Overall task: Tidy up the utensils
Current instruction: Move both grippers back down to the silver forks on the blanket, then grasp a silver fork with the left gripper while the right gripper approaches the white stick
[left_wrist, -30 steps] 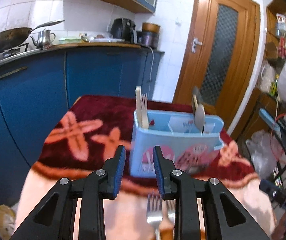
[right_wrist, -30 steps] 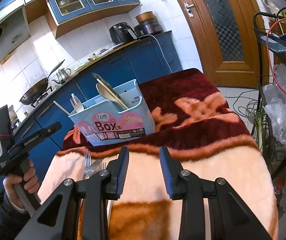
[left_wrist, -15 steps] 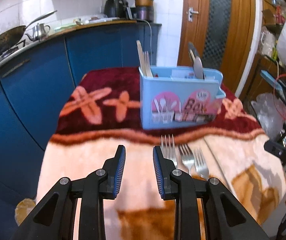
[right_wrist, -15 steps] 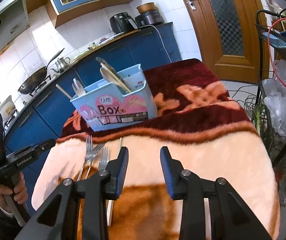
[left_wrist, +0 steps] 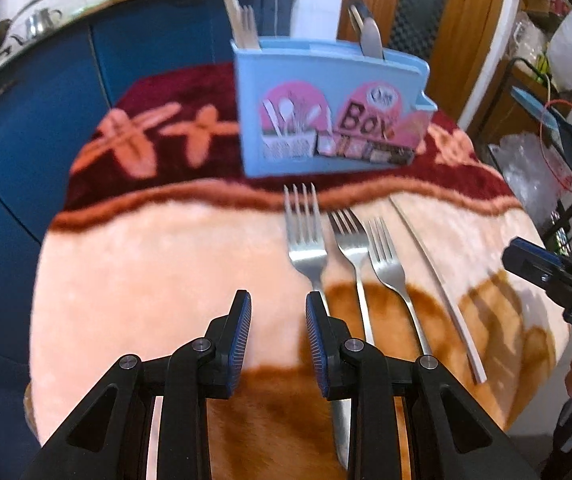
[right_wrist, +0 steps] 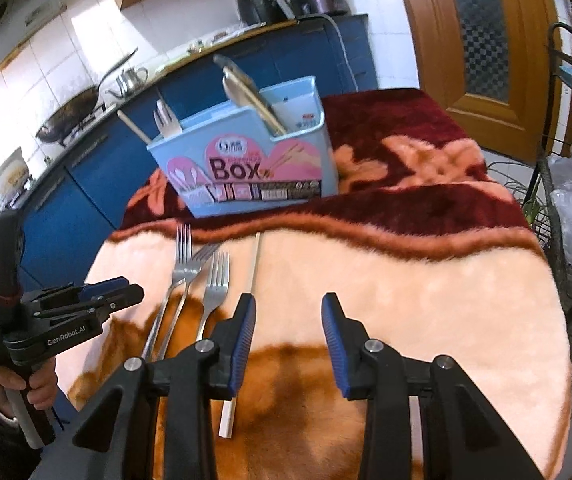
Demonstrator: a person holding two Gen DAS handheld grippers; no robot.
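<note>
Both the left gripper [left_wrist: 277,314] and right gripper [right_wrist: 288,316] hang released, empty. 3 forks [left_wrist: 306,236] lie touching before the box [left_wrist: 326,104]; grabbing 1 may drag its neighbours.

three steel forks [left_wrist: 350,240] flat before blue box [left_wrist: 326,108].

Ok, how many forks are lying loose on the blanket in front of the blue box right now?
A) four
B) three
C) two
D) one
B: three forks lie side by side, tines toward the blue box, with one pale chopstick beside them.
</note>
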